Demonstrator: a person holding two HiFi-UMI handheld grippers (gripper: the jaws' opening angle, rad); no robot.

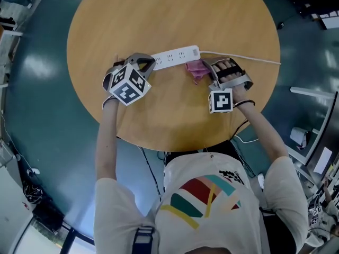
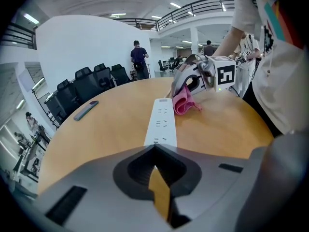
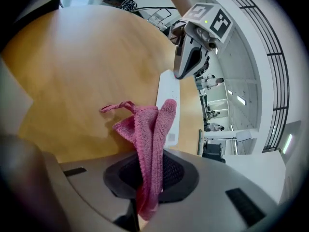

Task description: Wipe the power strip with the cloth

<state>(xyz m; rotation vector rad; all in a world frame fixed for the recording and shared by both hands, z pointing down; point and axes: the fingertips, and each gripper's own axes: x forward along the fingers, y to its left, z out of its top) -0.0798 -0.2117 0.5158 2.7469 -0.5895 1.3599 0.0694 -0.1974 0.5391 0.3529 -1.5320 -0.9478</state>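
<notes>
Long white plastic power strip (image 1: 175, 56) lies across the round wooden counter (image 1: 175, 15), its cord (image 1: 243, 59) trailing right. Left gripper (image 1: 141, 63): fingers (image 2: 96, 182) pressed together, empty, tips at the strip's left end, likely to pin it against sliding. Right gripper (image 1: 207, 72): fingers (image 3: 231, 178) pinching a pink knitted cloth (image 3: 149, 129), which hangs just beside the strip's right end, placed to begin the wipe.

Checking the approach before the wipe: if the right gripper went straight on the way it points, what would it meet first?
Probably the power strip: the pink cloth pinched in the right gripper hangs over its near end, though depth there is unclear.
</notes>
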